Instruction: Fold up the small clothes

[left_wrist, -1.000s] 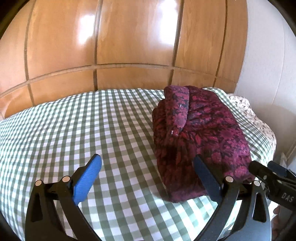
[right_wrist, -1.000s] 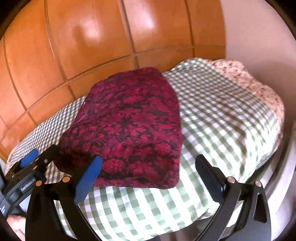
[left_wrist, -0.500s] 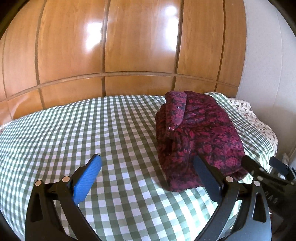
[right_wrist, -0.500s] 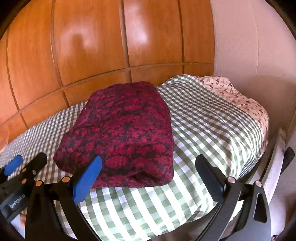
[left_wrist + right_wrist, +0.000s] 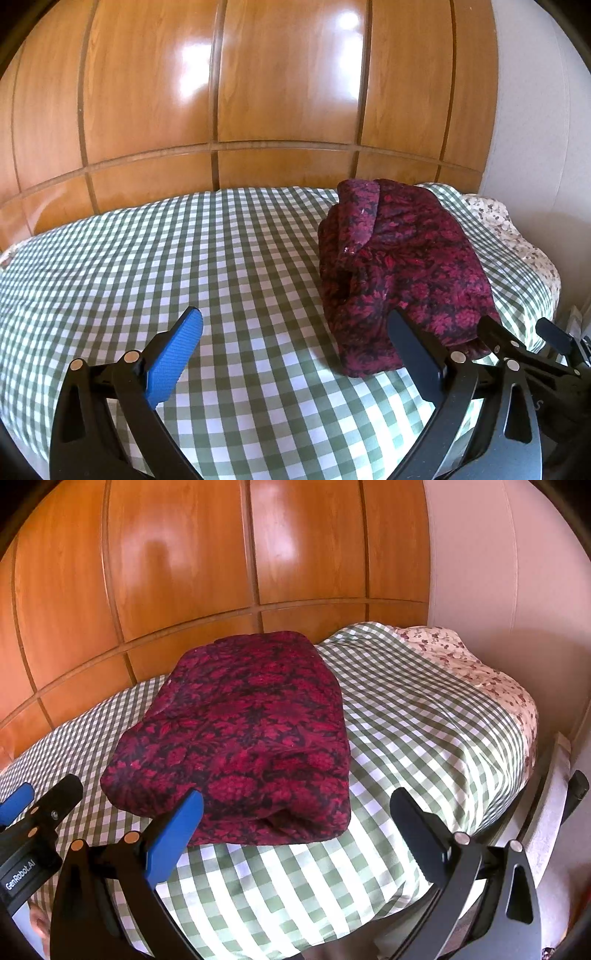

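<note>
Both the left gripper (image 5: 293, 345) and right gripper (image 5: 295, 823) hang with jaws spread wide, gripping nothing. Just ahead, the folded red floral garment (image 5: 243, 734) lies on the green checked bedcover (image 5: 184, 266), near its right edge. Its loose flap (image 5: 360, 214) could slump open if nudged

The folded garment (image 5: 240, 734), ahead of the right claw (image 5: 295, 825), is deep crimson with a black floral pattern. The bed cover (image 5: 147, 258) under both claws is a green-and-white gingham check. Beyond it to the right, a cream sheet (image 5: 480, 672) carries small reddish flowers. Each claw is black with one blue ribbed pad (image 5: 173, 363). The panelling (image 5: 258, 92) behind is glossy orange-brown wood.
</note>
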A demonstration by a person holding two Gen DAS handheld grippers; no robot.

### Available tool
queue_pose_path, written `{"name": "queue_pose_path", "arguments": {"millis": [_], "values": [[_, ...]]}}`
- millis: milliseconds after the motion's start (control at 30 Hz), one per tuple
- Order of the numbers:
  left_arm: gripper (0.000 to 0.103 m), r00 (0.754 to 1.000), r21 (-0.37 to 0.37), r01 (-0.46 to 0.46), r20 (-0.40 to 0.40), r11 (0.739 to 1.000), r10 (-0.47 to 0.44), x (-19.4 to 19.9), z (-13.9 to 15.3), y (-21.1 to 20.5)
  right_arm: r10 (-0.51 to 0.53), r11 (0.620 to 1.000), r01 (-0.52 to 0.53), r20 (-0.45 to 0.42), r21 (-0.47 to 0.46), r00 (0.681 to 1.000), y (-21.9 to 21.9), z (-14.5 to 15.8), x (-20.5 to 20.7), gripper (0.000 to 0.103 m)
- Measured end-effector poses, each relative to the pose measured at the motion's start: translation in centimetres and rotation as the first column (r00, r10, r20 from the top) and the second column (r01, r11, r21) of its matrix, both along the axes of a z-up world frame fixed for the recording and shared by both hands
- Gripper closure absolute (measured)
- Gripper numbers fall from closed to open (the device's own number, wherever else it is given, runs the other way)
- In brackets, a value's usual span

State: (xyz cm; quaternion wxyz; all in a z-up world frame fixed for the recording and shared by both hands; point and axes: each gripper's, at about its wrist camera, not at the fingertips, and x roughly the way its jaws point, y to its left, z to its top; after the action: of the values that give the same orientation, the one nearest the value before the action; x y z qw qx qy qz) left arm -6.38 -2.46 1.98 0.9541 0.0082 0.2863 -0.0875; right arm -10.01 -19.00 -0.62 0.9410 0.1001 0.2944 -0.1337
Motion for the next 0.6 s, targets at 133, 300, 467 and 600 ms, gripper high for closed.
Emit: {"name": "queue_pose_path", "arguments": {"millis": [133, 300, 467, 600], "values": [[0.004, 1.0, 0.0, -0.003, 0.003, 1.0, 0.003, -0.04, -0.02, -0.18, -0.008, 1.0, 0.008, 0.009, -0.006, 1.0, -0.07, 0.1, -0.07, 0.002], [0.004, 1.0, 0.005, -0.002, 0.011, 1.0, 0.002, -0.06, 0.02, -0.13, -0.001, 1.0, 0.001, 0.008, -0.004, 1.0, -0.06, 0.09, -0.02, 0.002], [0.004, 1.0, 0.009, -0.001, 0.015, 1.0, 0.001, -0.13, 0.03, -0.06, 0.014, 1.0, -0.014, 0.009, -0.006, 1.0, 0.11, 0.11, -0.02, 0.002], [0.004, 1.0, 0.015, -0.005, 0.015, 1.0, 0.005, -0.24, 0.05, -0.08, 0.012, 1.0, -0.012, 0.007, -0.005, 1.0, 0.2, 0.06, -0.02, 0.002]]}}
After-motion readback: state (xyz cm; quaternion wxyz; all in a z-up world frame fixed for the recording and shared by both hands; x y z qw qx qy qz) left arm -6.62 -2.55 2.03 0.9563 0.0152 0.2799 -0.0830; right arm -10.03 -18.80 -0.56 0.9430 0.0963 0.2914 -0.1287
